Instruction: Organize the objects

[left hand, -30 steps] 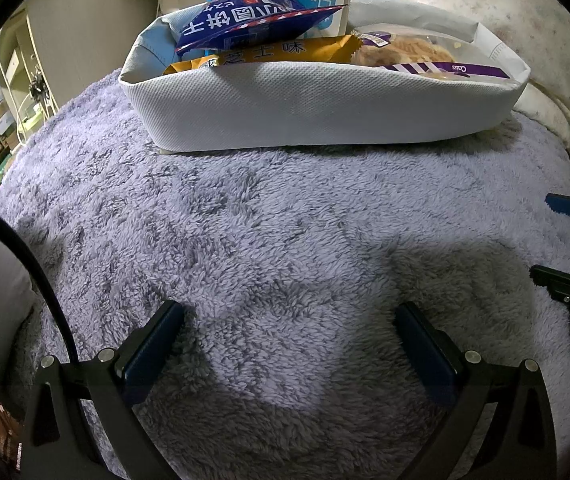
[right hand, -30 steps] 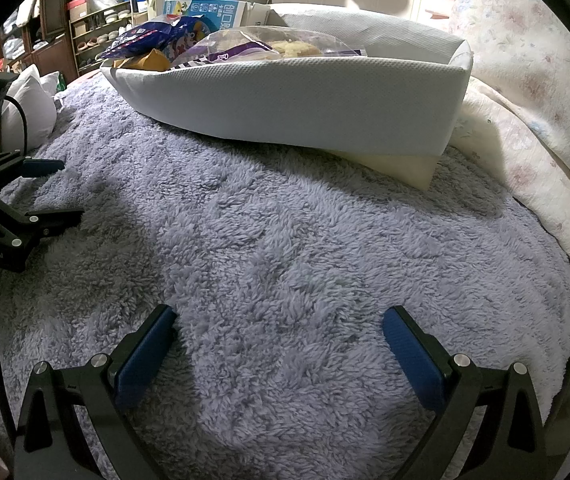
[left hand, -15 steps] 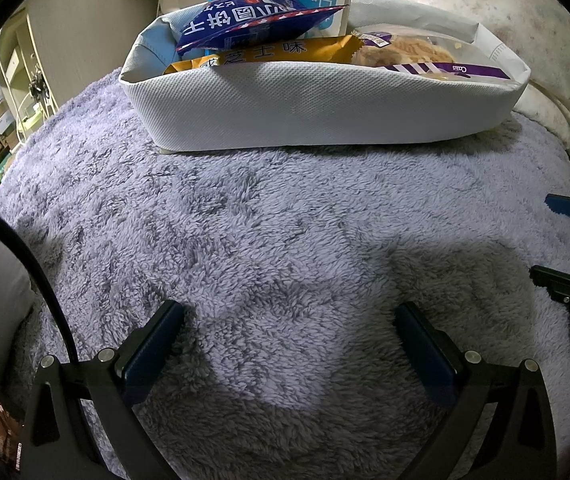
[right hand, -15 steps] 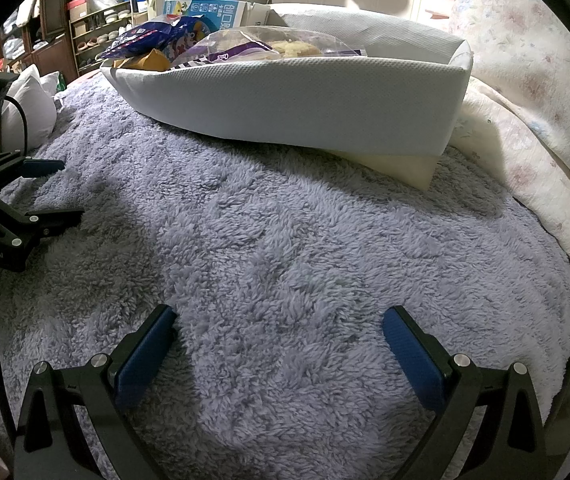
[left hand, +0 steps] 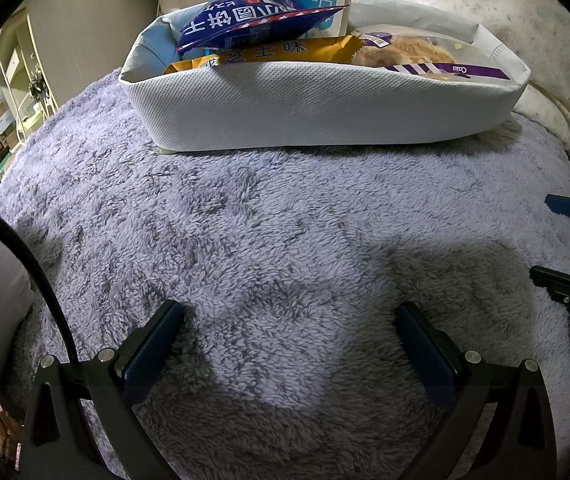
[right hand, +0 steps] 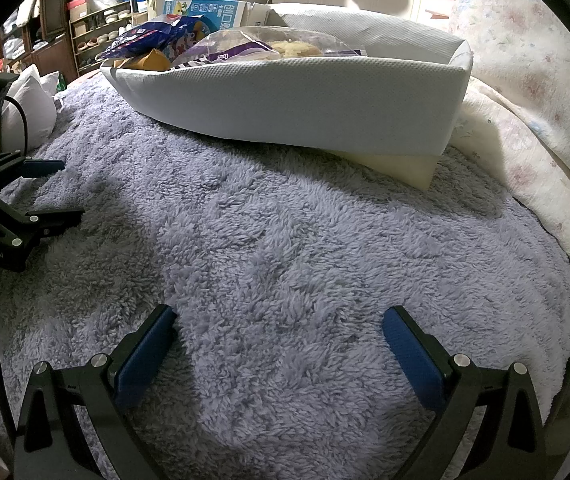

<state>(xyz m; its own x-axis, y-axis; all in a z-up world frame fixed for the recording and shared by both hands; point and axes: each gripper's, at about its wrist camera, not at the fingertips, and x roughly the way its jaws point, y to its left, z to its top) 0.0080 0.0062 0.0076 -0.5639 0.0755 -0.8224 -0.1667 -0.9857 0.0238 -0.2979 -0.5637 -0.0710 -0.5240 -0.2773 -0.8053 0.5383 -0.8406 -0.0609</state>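
Item: white fabric bin (left hand: 325,108) of snack packets (left hand: 261,20), ahead of both my jaws on the purple fleece blanket (left hand: 285,240); left gripper (left hand: 289,316) and right gripper (right hand: 279,316) wide open, empty, unmoved since a second ago, so organizing looks finished.
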